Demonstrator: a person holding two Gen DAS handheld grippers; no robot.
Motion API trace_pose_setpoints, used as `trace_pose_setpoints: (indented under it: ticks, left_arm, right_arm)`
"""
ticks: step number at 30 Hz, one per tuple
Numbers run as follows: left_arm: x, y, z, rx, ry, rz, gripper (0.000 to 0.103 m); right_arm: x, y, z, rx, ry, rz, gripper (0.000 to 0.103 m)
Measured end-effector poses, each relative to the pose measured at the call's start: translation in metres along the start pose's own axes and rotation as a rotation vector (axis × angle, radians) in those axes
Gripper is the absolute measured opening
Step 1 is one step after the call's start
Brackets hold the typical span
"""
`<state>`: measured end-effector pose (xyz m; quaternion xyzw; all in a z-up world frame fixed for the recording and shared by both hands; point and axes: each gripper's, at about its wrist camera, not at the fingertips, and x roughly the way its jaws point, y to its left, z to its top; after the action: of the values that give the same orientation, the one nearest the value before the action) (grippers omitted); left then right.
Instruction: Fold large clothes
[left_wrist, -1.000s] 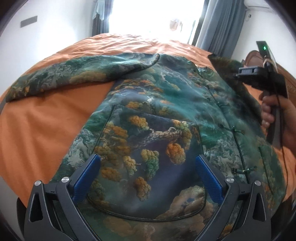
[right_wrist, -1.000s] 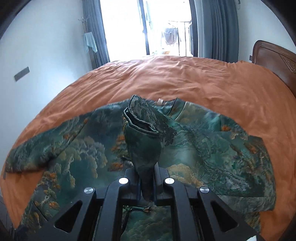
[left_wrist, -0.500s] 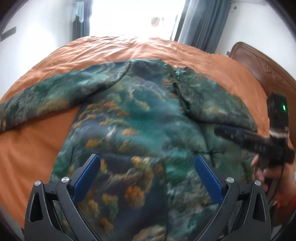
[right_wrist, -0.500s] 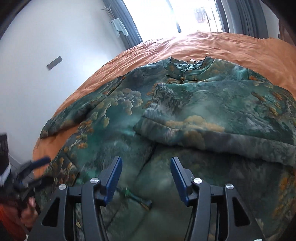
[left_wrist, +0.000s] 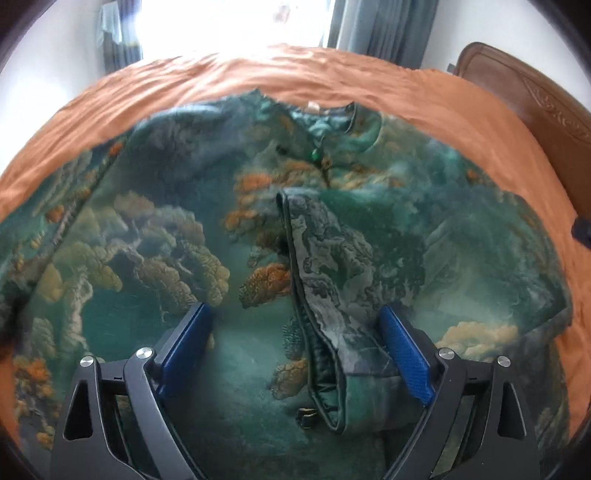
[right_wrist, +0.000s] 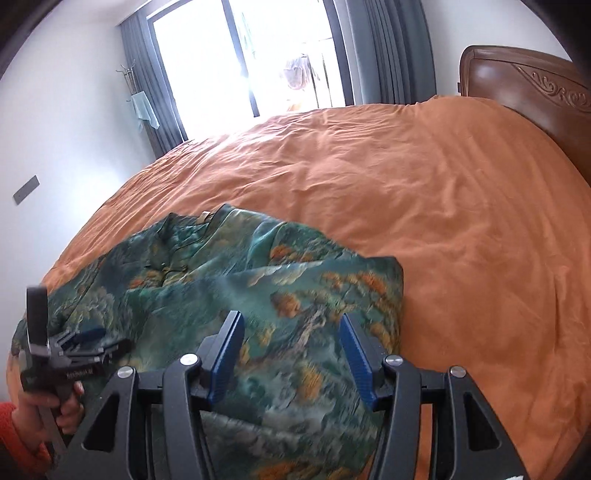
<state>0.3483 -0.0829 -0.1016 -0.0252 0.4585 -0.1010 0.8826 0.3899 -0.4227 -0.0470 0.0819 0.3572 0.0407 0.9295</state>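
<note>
A large green jacket with an orange tree and cloud print (left_wrist: 155, 236) lies spread on the orange bed; it also shows in the right wrist view (right_wrist: 258, 280). Its right sleeve (left_wrist: 332, 266) lies folded across the chest, cuff toward me. My left gripper (left_wrist: 295, 343) is open and empty, low over the jacket, with the cuff between its blue pads. My right gripper (right_wrist: 291, 354) is open and empty above the jacket's right side. The left gripper (right_wrist: 92, 343) also shows at the left of the right wrist view, held by a hand.
The orange bedspread (right_wrist: 443, 206) stretches far and right of the jacket. A dark wooden headboard (right_wrist: 524, 88) stands at the right. A bright window with grey curtains (right_wrist: 258, 62) is at the back, a white wall at the left.
My right gripper has let go of the sleeve, which now lies folded across the jacket's chest, and has swung to the jacket's right side. My left gripper has moved forward over the cuff.
</note>
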Motion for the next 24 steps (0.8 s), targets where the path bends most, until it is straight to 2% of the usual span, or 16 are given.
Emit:
trace_pose_setpoints:
  ticks: [2,5,8,11,15,19,22,24]
  left_arm:
    - [0.003,0.003,-0.008,-0.013,-0.033,-0.017,0.096]
    - [0.006,0.001,-0.013,0.003,-0.046,-0.012,0.099]
    - [0.007,0.001,-0.016,0.009,-0.053,-0.004,0.100]
    - [0.006,0.000,-0.019,0.017,-0.065,0.002,0.100]
    - [0.011,-0.001,-0.019,0.015,-0.077,-0.001,0.100]
    - [0.010,-0.003,-0.023,0.015,-0.084,-0.003,0.100]
    - [0.009,-0.002,-0.025,0.015,-0.086,-0.005,0.101]
    - [0.011,-0.001,-0.025,0.019,-0.085,0.000,0.102]
  right_arm:
    - [0.029,-0.005,0.009,0.001,0.036,0.009,0.055]
    - [0.079,-0.015,0.009,0.038,0.135,0.010,0.055]
    - [0.118,-0.011,-0.005,0.010,0.246,-0.048,0.055]
    - [0.108,-0.004,-0.009,-0.020,0.223,-0.077,0.055]
    - [0.064,0.002,-0.015,-0.054,0.219,-0.021,0.055]
    - [0.016,0.015,-0.046,-0.124,0.215,0.030,0.055]
    - [0.015,0.016,-0.068,-0.151,0.272,0.018,0.055]
    - [0.026,0.011,-0.079,-0.122,0.300,0.014,0.055]
